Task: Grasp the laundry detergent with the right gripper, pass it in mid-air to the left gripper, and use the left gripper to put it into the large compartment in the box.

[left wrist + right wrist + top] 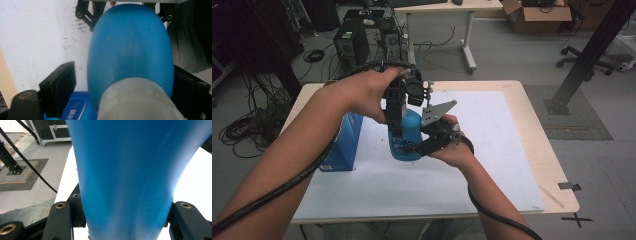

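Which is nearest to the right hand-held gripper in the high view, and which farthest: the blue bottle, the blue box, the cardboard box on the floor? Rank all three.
1. Blue bottle: at the right hand-held gripper itself, its jaws closed on the bottle's base.
2. Blue box: on the table, left of the bottle.
3. Cardboard box: on the floor, beyond the table at upper right.

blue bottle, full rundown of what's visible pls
The blue bottle looks like smooth, matte plastic with a rounded body, a faint mould seam and a translucent whitish cap. It stands upright on the white mat, right of a blue box. The right tool is clamped on its lower body from the side. The left tool straddles the cap end from above, with a gap at one jaw.
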`<act>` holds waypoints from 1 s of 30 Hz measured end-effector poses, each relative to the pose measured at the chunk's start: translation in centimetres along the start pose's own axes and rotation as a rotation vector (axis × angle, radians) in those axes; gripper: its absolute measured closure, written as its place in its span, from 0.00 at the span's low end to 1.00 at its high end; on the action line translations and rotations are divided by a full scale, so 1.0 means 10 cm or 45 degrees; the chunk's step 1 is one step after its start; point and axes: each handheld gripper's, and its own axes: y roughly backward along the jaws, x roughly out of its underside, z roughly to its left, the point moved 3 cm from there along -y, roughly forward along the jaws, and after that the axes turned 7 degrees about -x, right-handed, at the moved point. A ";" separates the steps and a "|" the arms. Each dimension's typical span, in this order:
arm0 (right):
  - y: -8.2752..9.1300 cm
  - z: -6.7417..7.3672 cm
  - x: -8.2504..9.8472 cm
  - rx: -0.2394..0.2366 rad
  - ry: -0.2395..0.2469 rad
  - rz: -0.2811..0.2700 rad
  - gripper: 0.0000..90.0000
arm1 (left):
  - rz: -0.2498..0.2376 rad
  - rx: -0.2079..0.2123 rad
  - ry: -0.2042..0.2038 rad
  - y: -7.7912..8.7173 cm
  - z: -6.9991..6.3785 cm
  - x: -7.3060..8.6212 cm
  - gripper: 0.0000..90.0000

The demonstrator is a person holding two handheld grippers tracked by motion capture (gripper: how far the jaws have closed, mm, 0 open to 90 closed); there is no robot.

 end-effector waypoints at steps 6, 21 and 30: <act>0.00 0.01 -0.01 -0.003 -0.015 -0.006 0.49 | 0.014 0.011 0.011 0.01 0.00 -0.03 0.24; 0.02 0.03 -0.03 -0.007 -0.009 -0.022 0.49 | 0.047 0.040 0.026 0.00 -0.04 -0.07 0.42; 0.01 0.02 -0.05 -0.006 -0.002 -0.027 0.49 | 0.047 0.024 0.030 0.02 -0.05 -0.05 0.43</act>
